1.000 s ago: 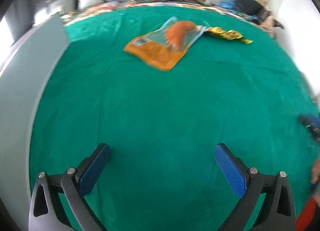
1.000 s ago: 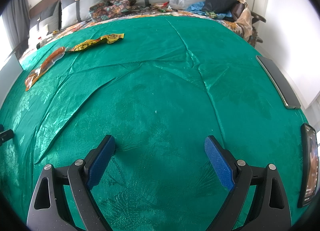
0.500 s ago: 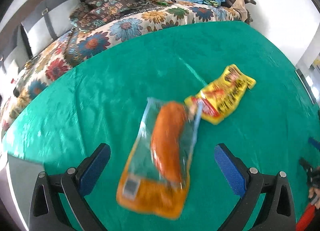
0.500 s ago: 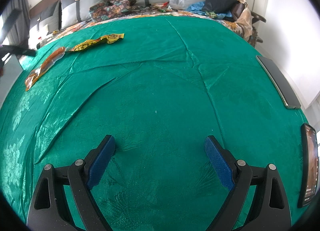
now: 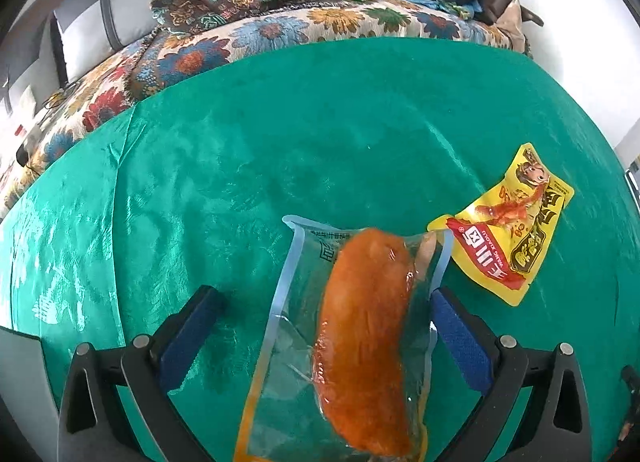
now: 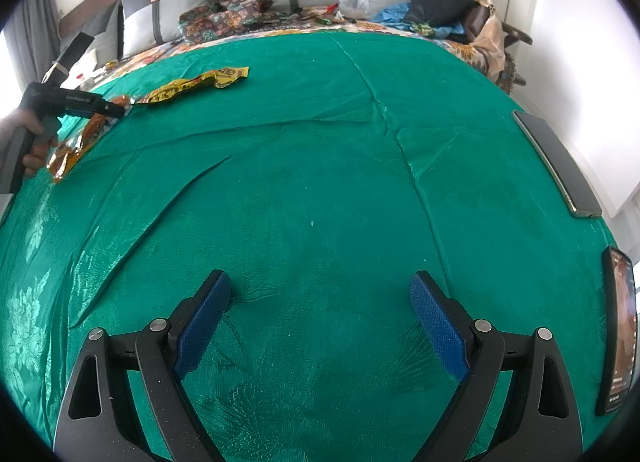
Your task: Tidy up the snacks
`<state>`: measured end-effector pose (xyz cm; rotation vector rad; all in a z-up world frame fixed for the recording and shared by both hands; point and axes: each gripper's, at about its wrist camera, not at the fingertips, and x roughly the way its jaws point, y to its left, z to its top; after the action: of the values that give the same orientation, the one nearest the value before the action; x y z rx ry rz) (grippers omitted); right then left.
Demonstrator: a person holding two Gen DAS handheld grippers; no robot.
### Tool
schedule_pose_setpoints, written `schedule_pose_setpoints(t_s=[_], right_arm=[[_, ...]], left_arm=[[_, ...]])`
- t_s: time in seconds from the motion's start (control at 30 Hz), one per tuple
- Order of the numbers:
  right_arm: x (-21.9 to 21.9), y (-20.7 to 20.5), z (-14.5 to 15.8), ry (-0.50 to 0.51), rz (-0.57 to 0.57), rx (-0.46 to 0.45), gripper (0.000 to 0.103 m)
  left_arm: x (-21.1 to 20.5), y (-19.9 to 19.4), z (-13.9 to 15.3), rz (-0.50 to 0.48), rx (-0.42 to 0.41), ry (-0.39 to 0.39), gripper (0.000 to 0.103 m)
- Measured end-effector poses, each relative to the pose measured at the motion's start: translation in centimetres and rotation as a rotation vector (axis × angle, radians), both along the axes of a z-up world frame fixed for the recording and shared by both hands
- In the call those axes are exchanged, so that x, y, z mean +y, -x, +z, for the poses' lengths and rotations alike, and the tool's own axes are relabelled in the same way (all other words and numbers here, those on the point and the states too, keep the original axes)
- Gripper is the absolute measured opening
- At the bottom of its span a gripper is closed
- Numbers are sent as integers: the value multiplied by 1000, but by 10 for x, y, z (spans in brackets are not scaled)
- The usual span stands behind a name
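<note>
- Since a second ago the left gripper [image 5: 324, 316] has closed in on the clear sausage pack [image 5: 352, 346]; the pack was far up the green cloth [image 5: 248, 166] then, and now lies between the spread fingers.
- Left jaws wide apart, nothing clamped. Right pad [image 5: 460, 338] sits just beside the pack's right edge; left pad well clear of it.
- Pack lies flat on the cloth, orange sausage running lengthwise, orange-printed end nearest the camera.
- Yellow snack packet [image 5: 508, 226] lies flat just right of the pack's far corner; cannot tell whether they touch.
- Beyond the cloth: flowered bedspread [image 5: 280, 30], grey cushions, a clear plastic bag.
- Right gripper [image 6: 320, 320] unmoved, jaws wide apart over bare cloth, holding nothing.
- Right view, far left: a hand [image 6: 28, 142] holds the left gripper's handle over the pack; the yellow packet lies just past it.
- Two phones [image 6: 556, 162] lie along the cloth's right edge.
</note>
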<state>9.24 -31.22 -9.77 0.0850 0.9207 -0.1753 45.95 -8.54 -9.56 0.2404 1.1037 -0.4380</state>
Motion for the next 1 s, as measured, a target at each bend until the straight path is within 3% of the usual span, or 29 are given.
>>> schedule_pose_setpoints(t_s=[0.03, 0.1, 0.13, 0.17, 0.27, 0.57, 0.73, 0.77, 0.83, 1.0], right_arm=[[0, 0, 0, 0, 0, 0, 93], [0, 0, 0, 0, 0, 0, 93], [0, 0, 0, 0, 0, 0, 93], [0, 0, 0, 0, 0, 0, 93], [0, 0, 0, 0, 0, 0, 93], [1, 0, 0, 1, -1, 0, 93], [0, 0, 0, 1, -1, 1, 93], [1, 0, 0, 1, -1, 1, 93], [1, 0, 0, 1, -1, 1, 93], [1, 0, 0, 1, -1, 1, 93]], left_arm=[[1, 2, 0, -2, -2, 0, 102], [2, 9, 2, -4, -22, 6, 89], [4, 13, 6, 0, -38, 14, 71], [9, 15, 9, 24, -35, 22, 63], [26, 26, 9, 67, -27, 52, 53], [94, 104, 9, 270, -17, 70, 51], [123, 168, 15, 336, -51, 21, 50], [131, 178, 18, 358, -51, 44, 42], [143, 191, 23, 403, -51, 72, 38], [160, 198, 24, 458, -51, 119, 40]])
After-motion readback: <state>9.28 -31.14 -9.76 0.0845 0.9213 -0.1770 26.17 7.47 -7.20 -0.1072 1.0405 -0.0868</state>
